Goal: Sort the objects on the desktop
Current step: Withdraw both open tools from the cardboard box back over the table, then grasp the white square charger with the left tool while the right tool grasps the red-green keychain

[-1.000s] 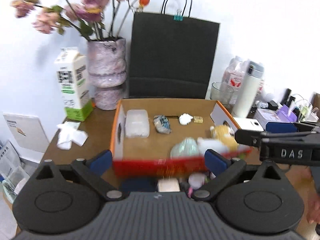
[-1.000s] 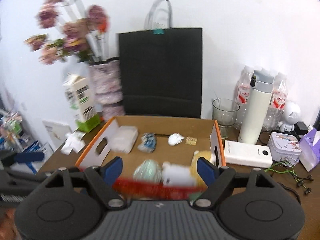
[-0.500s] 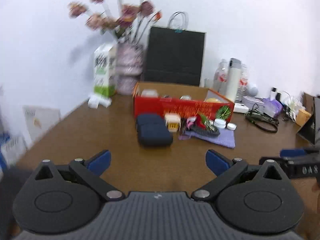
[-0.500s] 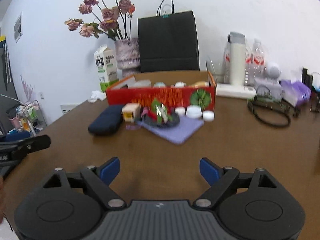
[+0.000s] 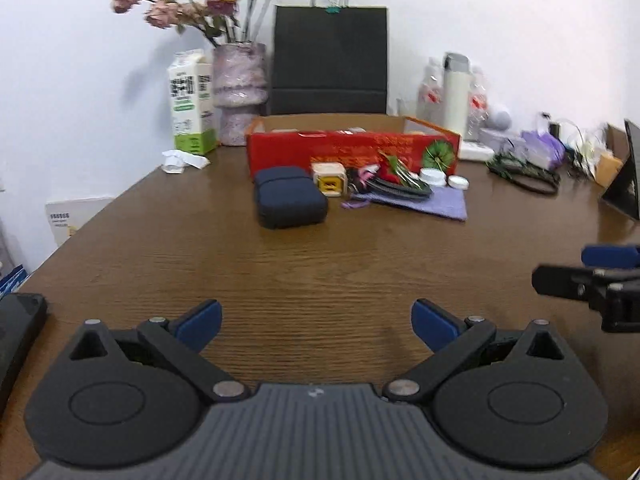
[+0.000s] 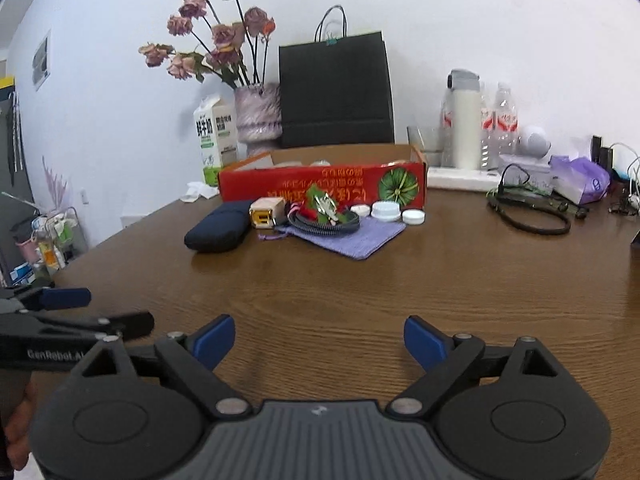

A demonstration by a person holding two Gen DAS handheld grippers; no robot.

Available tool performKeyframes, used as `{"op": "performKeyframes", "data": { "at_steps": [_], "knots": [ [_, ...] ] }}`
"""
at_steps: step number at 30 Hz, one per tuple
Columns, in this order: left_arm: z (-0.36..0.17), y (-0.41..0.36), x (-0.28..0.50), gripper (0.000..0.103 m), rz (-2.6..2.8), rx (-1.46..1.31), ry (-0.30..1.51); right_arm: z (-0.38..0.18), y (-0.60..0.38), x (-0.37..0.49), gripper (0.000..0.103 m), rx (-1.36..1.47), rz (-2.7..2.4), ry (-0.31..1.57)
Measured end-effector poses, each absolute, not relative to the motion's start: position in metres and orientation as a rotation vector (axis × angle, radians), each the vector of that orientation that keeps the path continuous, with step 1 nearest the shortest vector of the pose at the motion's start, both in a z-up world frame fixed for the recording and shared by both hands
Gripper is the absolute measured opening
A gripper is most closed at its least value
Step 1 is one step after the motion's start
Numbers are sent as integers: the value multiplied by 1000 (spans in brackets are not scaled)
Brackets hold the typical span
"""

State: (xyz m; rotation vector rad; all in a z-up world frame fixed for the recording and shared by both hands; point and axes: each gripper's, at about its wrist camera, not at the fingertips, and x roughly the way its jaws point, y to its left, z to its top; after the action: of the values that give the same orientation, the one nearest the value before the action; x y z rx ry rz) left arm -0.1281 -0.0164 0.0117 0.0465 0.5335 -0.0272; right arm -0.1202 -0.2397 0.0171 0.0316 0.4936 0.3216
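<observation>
A red cardboard box (image 5: 352, 151) (image 6: 320, 186) stands mid-table. In front of it lie a dark blue case (image 5: 289, 202) (image 6: 218, 226), a small yellow cube (image 5: 329, 177) (image 6: 266, 213), a coiled cable with red-green clips (image 5: 394, 182) (image 6: 324, 216) on a purple pouch (image 5: 432, 204) (image 6: 352, 238), and white lids (image 5: 440, 178) (image 6: 386, 211). My left gripper (image 5: 316, 322) and right gripper (image 6: 318, 340) are both open and empty, low over the near table, far from the objects. Each shows at the edge of the other's view.
Behind the box stand a black paper bag (image 5: 330, 58), a flower vase (image 5: 239, 92), a milk carton (image 5: 190, 118) and a white flask (image 5: 456, 94). A black cable loop (image 6: 532, 210) and clutter lie at the right. A dark device (image 5: 16, 332) lies at the near left edge.
Both grippers have pulled back from above the box to the near side of the table and dropped low. They stay open and empty.
</observation>
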Motion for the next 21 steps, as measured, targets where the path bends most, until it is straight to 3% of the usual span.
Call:
{"op": "performKeyframes", "data": {
  "at_steps": [17, 21],
  "knots": [
    [12, 3, -102, 103, -34, -100, 665, 19, -239, -112, 91, 33, 340, 528],
    [28, 7, -71, 103, -64, -128, 621, 29, -244, -84, 91, 48, 364, 553]
  ]
}}
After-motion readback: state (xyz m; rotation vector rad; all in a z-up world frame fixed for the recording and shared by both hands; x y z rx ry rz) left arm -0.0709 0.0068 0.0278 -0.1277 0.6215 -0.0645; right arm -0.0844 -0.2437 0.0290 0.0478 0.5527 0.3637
